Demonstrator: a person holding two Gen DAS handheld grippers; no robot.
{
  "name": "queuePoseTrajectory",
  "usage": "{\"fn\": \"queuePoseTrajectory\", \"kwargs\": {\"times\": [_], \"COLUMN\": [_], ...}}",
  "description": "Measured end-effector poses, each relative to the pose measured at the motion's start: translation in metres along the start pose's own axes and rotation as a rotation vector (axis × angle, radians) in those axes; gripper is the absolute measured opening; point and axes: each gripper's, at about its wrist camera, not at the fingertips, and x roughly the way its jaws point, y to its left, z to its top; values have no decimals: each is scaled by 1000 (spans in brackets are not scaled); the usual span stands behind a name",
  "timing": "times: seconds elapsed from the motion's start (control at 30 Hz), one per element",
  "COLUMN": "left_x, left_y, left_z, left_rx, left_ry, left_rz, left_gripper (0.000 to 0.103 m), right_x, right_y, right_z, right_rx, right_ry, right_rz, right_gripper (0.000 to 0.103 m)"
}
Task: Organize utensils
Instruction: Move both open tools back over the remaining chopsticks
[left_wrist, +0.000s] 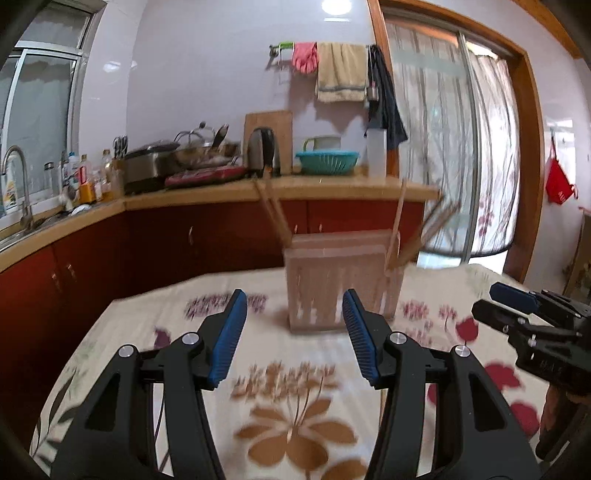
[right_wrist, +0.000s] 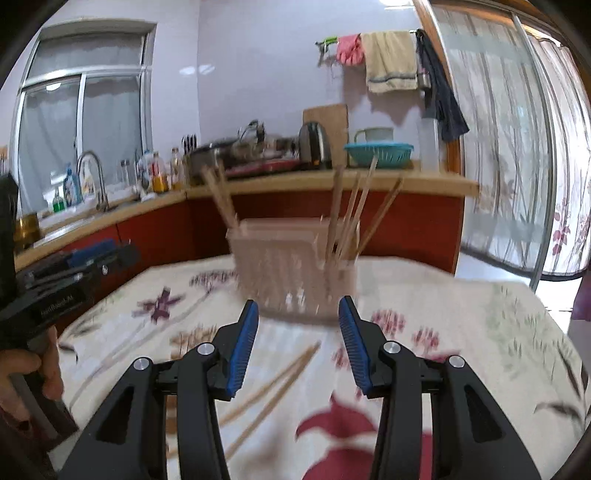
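Note:
A pale pink slotted utensil holder (left_wrist: 341, 280) (right_wrist: 295, 273) stands on the flowered tablecloth, blurred by motion. Several wooden chopsticks (right_wrist: 351, 214) lean out of it, mostly from its right end, and a few (left_wrist: 273, 214) stick out at its left. Loose chopsticks (right_wrist: 273, 387) lie on the cloth under my right gripper (right_wrist: 298, 303), which is open with nothing between its blue pads. My left gripper (left_wrist: 294, 299) is open and empty too, just short of the holder. Each gripper shows at the edge of the other's view: the right gripper (left_wrist: 517, 306), and the left gripper (right_wrist: 85, 258) with a hand on its handle.
The table (left_wrist: 129, 332) sits in a kitchen. Behind it runs a counter (left_wrist: 295, 188) with red cabinets, a kettle (left_wrist: 262, 147), a teal basket (left_wrist: 327, 160), pots and bottles, and a sink tap (left_wrist: 16, 173) at the left. Curtained sliding doors (left_wrist: 461, 147) stand at the right.

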Motion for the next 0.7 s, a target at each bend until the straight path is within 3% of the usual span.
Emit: {"fn": "queuePoseTrajectory", "kwargs": {"times": [0.33, 0.7], "left_x": [-25, -36], "left_y": [12, 21], "left_z": [-56, -77], "left_rx": [-61, -92], "left_ry": [95, 114], "left_rz": [34, 52], "left_gripper": [53, 53], "right_x": [3, 15], "right_y": [30, 52], "right_z": [-67, -104], "right_rx": [-29, -65], "right_ry": [120, 216], "right_rz": [35, 61], "right_gripper": [46, 46]}}
